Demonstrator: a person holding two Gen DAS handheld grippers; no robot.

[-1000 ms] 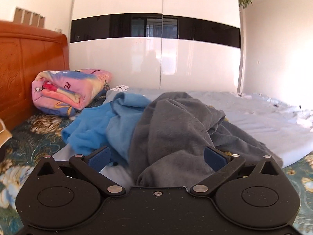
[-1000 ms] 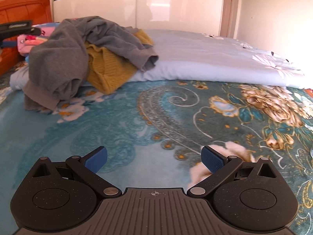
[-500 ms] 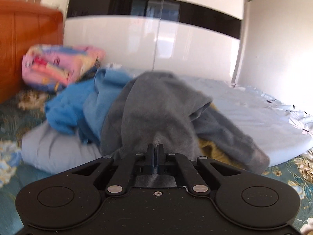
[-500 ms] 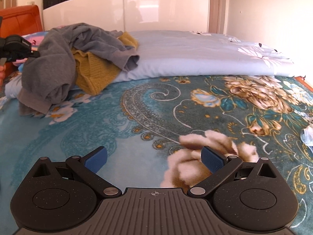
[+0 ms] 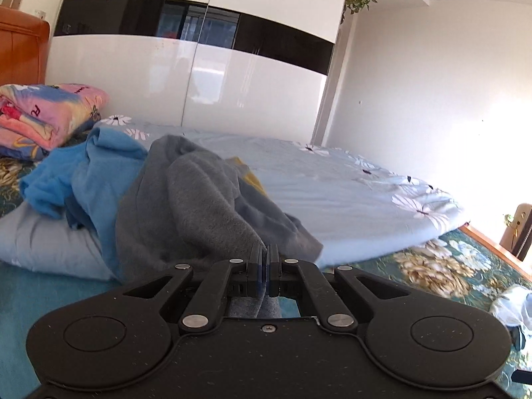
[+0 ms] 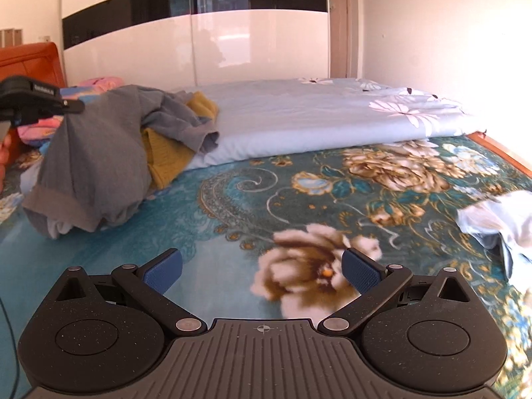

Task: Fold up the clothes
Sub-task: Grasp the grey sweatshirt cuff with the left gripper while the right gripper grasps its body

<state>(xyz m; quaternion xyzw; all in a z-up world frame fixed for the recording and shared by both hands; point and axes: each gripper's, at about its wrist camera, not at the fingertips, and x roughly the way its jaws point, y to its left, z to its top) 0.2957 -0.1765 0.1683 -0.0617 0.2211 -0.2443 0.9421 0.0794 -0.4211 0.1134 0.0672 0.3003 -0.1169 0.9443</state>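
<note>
Left claw clamped on grey garment — right claw agape, seemingly empty.

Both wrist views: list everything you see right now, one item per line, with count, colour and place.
grey garment: one, grey, top of the pile, pinched by the left gripper
blue garment: one, blue, pile's left side
yellow garment: one, mustard, under the grey
quilt: one, pale blue with flowers, behind the pile
folded blanket: one, pink multicolour, by the headboard
white cloth: one, right on the bedspread
bedspread: one, teal floral
headboard: one, orange wood, left
wardrobe: one, white with black band
left gripper: shut on grey garment
right gripper: open, over the bedspread
</note>
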